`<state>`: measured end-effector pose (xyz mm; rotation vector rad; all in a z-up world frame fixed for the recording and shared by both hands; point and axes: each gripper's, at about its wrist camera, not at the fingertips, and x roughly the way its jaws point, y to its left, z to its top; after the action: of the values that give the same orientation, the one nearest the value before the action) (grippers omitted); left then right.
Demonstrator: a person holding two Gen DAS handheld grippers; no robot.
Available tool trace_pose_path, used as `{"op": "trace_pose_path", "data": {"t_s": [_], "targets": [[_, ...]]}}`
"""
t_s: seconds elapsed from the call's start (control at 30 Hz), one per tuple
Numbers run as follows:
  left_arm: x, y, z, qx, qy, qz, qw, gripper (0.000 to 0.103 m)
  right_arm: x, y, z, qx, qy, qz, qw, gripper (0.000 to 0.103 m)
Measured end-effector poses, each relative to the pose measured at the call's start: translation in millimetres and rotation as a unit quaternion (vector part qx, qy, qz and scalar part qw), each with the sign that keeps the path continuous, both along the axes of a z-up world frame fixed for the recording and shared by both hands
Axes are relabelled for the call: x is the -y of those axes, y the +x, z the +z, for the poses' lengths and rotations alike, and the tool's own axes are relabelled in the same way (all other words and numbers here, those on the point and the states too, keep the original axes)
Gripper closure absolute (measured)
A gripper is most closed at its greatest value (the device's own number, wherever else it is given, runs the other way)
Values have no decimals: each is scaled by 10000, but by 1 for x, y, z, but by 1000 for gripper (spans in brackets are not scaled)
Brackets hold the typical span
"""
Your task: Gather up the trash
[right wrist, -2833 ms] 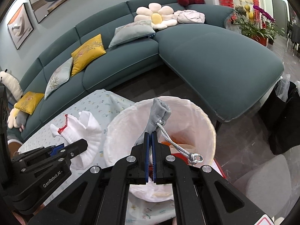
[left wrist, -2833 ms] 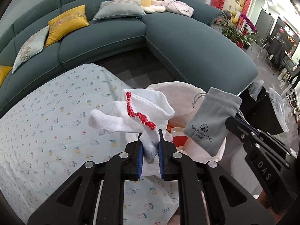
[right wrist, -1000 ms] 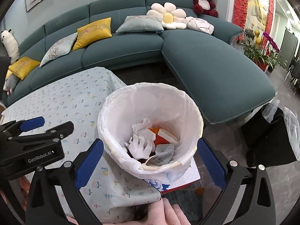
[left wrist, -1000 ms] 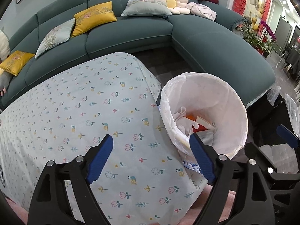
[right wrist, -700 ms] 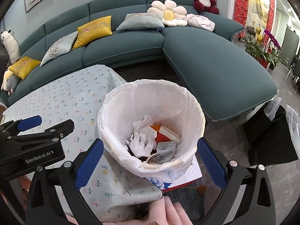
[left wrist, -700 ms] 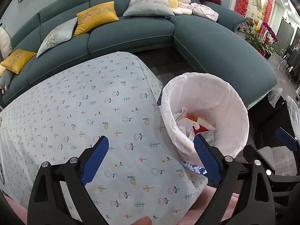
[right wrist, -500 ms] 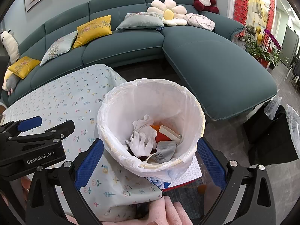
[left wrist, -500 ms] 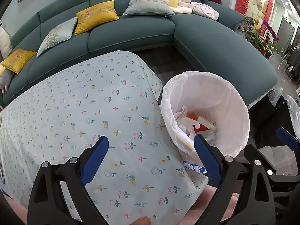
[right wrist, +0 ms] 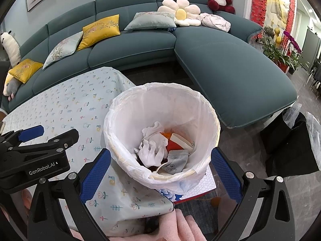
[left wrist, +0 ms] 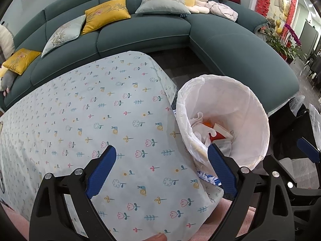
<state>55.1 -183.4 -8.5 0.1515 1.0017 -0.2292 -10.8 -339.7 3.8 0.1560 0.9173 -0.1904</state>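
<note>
A bin with a white liner (right wrist: 208,108) stands beside the table corner; it also shows in the left wrist view (left wrist: 258,108). Inside lie a white sock (right wrist: 154,146), a grey drawstring pouch (right wrist: 176,159) and red and orange trash (right wrist: 173,144). My right gripper (right wrist: 160,166) is open and empty, its blue pads on either side of the bin, above it. My left gripper (left wrist: 160,166) is open and empty above the table's flowered cloth (left wrist: 90,110), left of the bin.
A teal corner sofa (right wrist: 220,56) with yellow and grey cushions curves behind the table and bin. Black bags (right wrist: 291,136) stand on the floor to the right. A blue-and-white patterned box (right wrist: 192,190) lies under the bin. Potted flowers (right wrist: 289,46) stand at far right.
Since 2.8 s ago both grippers opened and dropped the sock and the pouch into the bin, then drew back. Over the last second both are nearly still.
</note>
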Motion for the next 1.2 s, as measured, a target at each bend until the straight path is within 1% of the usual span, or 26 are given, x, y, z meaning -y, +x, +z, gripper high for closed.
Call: {"op": "trace_pose_path", "data": {"t_s": [0.23, 0.6, 0.83, 1.2], "targets": [[-3, 2, -1, -71, -31, 120, 9999, 15, 3, 3, -1, -65, 22, 28, 10000, 7], [1, 0, -1, 1, 86, 119, 9999, 15, 0, 5, -3, -182, -43, 203, 9996, 7], [2, -1, -2, 43, 205, 204, 9996, 15, 1, 6, -4, -207, -25, 226, 9995, 7], [3, -1, -4, 10, 266, 200, 9994, 15, 3, 7, -5, -230, -17, 233, 9995, 7]]}}
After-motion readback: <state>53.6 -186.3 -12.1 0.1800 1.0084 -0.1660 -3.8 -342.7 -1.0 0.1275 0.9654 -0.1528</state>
